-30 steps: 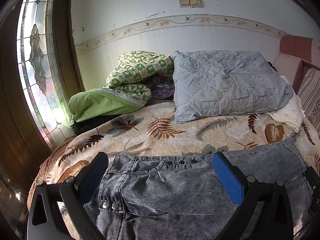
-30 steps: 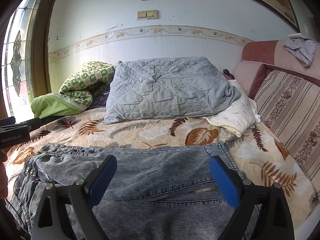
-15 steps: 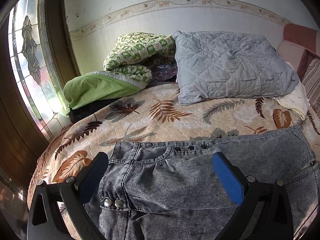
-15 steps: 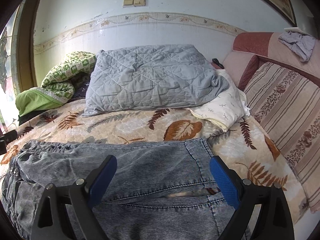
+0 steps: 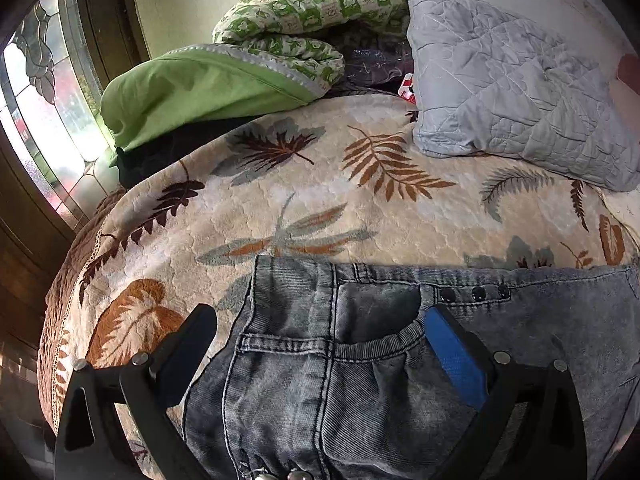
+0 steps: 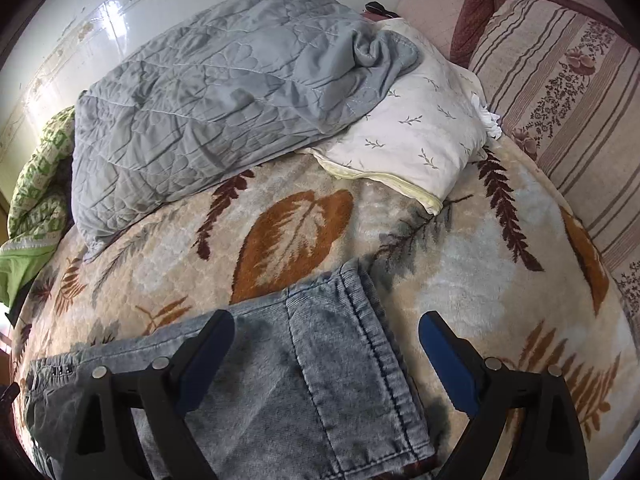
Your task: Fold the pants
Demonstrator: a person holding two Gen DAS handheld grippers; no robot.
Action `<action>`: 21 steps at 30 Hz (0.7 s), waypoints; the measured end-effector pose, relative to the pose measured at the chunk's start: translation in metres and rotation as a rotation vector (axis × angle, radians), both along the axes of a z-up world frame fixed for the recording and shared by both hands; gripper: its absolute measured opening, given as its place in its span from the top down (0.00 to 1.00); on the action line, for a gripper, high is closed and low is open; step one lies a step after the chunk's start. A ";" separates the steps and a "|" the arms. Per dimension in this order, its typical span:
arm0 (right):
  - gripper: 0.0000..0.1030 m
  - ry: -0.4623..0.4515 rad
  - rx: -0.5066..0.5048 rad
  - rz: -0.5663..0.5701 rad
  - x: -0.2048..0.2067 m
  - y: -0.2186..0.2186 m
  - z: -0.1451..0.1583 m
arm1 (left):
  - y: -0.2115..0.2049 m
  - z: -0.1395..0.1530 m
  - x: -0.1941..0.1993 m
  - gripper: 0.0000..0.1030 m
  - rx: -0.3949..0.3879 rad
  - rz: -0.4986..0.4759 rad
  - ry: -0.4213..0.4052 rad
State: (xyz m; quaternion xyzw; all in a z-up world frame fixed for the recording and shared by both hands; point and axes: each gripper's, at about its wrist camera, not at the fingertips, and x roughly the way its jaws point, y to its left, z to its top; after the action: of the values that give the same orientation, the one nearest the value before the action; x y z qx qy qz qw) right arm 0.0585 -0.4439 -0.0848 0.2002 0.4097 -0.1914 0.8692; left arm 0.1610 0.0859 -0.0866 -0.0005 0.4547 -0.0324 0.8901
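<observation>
With both tongs spread wide and empty, the jeans [image 5: 360,380] are best pinched squarely at waistband and hem.

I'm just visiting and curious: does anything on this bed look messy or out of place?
Nothing looks damaged or spilled. The jeans lie spread across the leaf-print blanket, a bit rumpled at the waist. Behind them the bedding is untidy: a grey quilt slumps over a white pillow, and a green quilt is bunched by the window.

pants [image 5: 360,380] cut off by bottom edge; waist corner hidden behind fingers [image 5: 452,352]
</observation>
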 end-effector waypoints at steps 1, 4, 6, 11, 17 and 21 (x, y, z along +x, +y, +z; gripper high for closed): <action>0.09 0.004 0.001 -0.007 0.006 -0.005 -0.002 | 0.006 0.000 0.012 0.00 0.005 0.012 0.028; 0.17 0.013 0.039 -0.008 0.022 -0.018 -0.016 | 0.024 -0.001 0.046 0.00 0.057 0.041 0.100; 0.18 0.029 0.052 -0.009 0.028 -0.023 -0.025 | 0.037 -0.003 0.065 0.00 0.053 0.053 0.144; 0.23 0.056 0.055 -0.002 0.036 -0.027 -0.036 | 0.061 -0.016 0.094 0.06 -0.020 0.081 0.261; 0.23 0.068 0.048 0.002 0.044 -0.026 -0.039 | 0.068 -0.049 0.100 0.41 -0.089 0.074 0.427; 0.23 0.070 0.049 0.006 0.047 -0.026 -0.041 | 0.062 -0.058 0.104 0.51 -0.113 0.060 0.433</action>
State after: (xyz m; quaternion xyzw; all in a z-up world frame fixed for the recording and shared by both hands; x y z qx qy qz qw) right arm 0.1053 -0.4695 -0.1259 0.2131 0.4450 -0.1856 0.8497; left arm 0.2650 0.1477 -0.1450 -0.0710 0.6322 -0.0304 0.7709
